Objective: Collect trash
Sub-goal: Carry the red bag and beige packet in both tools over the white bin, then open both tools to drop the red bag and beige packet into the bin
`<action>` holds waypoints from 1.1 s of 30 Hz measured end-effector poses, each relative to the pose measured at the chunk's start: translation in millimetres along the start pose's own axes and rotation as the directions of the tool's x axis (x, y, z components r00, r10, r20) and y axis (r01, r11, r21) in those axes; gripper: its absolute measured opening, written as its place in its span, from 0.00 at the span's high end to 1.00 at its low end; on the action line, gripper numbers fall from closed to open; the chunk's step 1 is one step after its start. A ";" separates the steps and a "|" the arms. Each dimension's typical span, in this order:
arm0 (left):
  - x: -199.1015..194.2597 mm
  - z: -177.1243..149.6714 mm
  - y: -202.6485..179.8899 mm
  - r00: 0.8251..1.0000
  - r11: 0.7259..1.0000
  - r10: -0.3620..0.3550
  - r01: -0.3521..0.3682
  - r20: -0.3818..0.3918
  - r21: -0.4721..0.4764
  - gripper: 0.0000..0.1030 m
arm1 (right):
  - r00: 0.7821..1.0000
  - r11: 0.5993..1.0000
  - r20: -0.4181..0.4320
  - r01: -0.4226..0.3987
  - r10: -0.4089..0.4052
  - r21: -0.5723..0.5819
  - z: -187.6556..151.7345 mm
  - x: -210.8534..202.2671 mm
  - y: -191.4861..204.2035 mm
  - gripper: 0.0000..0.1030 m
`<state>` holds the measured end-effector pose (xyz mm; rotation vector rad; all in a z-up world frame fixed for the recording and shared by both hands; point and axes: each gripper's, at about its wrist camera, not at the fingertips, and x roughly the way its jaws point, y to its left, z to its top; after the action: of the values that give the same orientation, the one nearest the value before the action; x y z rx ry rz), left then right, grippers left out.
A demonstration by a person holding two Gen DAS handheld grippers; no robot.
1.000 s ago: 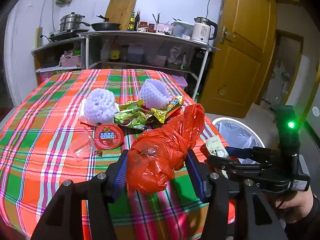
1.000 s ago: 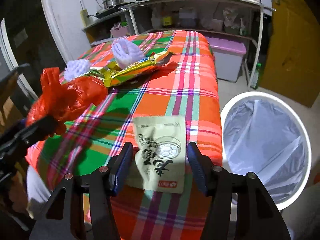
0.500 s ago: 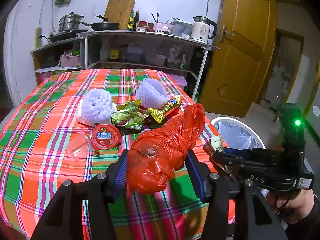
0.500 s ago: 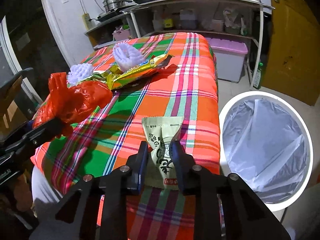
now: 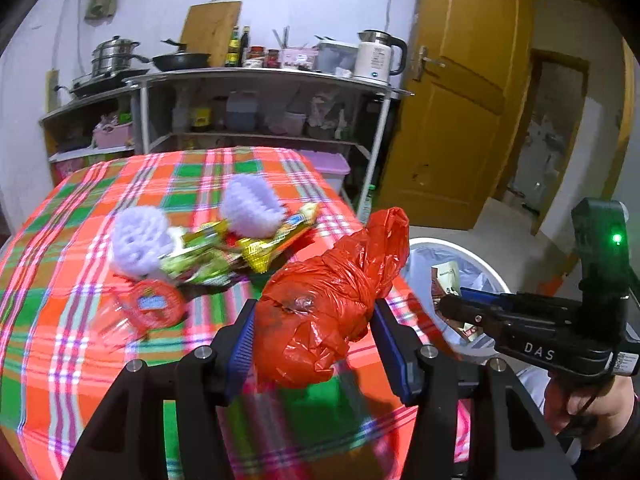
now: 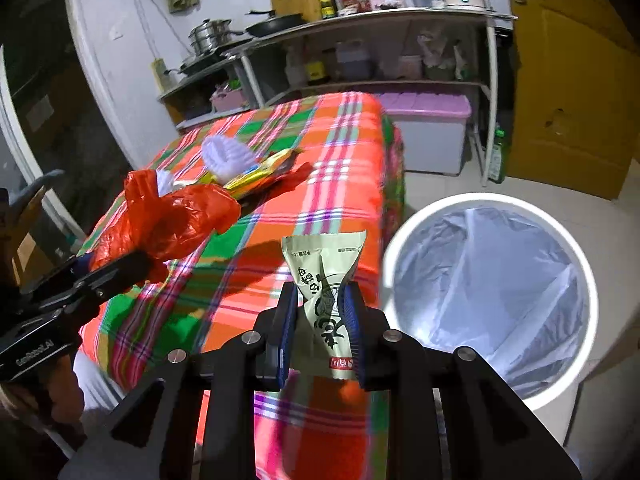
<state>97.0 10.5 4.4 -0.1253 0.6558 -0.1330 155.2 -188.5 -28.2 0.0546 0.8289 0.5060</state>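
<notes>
My left gripper [image 5: 316, 340] is shut on a crumpled red plastic bag [image 5: 324, 304] and holds it above the table's near edge; the bag also shows in the right wrist view [image 6: 172, 220]. My right gripper [image 6: 320, 320] is shut on a pale green snack packet [image 6: 324, 280], lifted off the table beside the white trash bin [image 6: 488, 304]. In the left wrist view the right gripper [image 5: 448, 304] holds the packet [image 5: 446, 276] over the bin [image 5: 424, 246]. Two white foam nets [image 5: 140, 240], snack wrappers [image 5: 276, 240] and a red-lidded cup [image 5: 154, 304] lie on the plaid tablecloth [image 5: 60, 264].
A metal shelf rack [image 5: 260, 80] with pots, bottles and a kettle [image 5: 376, 56] stands behind the table. A purple-lidded bin [image 6: 428, 136] sits under it. A yellow door [image 5: 464, 92] is at the right. The trash bin has a clear liner.
My right gripper closed on the green packet, lifted it off the table and moved it right toward the bin. My left gripper kept its hold on the red bag and shifted slightly.
</notes>
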 end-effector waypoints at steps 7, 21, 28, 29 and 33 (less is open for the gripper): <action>24.8 15.3 -42.8 0.998 0.995 -0.070 0.070 -0.005 0.066 0.46 | 0.997 0.996 0.034 0.060 -0.063 0.065 -4.0 -21.4 -39.0 0.76; 95.9 22.9 -118.7 0.976 0.965 -0.193 0.207 -0.101 0.159 0.45 | 0.987 0.964 -0.015 0.161 -0.161 0.213 -20.9 -26.2 -116.3 0.73; 121.4 17.3 -134.3 0.967 0.961 -0.199 0.224 -0.157 0.162 0.45 | 0.983 0.946 -0.059 0.181 -0.171 0.268 -23.9 -14.2 -144.7 0.63; 124.7 16.9 -134.0 0.966 0.961 -0.200 0.226 -0.165 0.160 0.45 | 0.983 0.945 -0.064 0.183 -0.172 0.270 -24.1 -12.1 -147.2 0.61; 134.7 14.4 -137.2 0.962 0.962 -0.197 0.227 -0.191 0.151 0.45 | 0.983 0.945 -0.065 0.181 -0.169 0.273 -26.0 -8.1 -151.1 0.58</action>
<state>200.1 -145.3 -43.2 -0.0174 0.8016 -0.4115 193.8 -329.0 -76.6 0.2285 0.9314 0.2206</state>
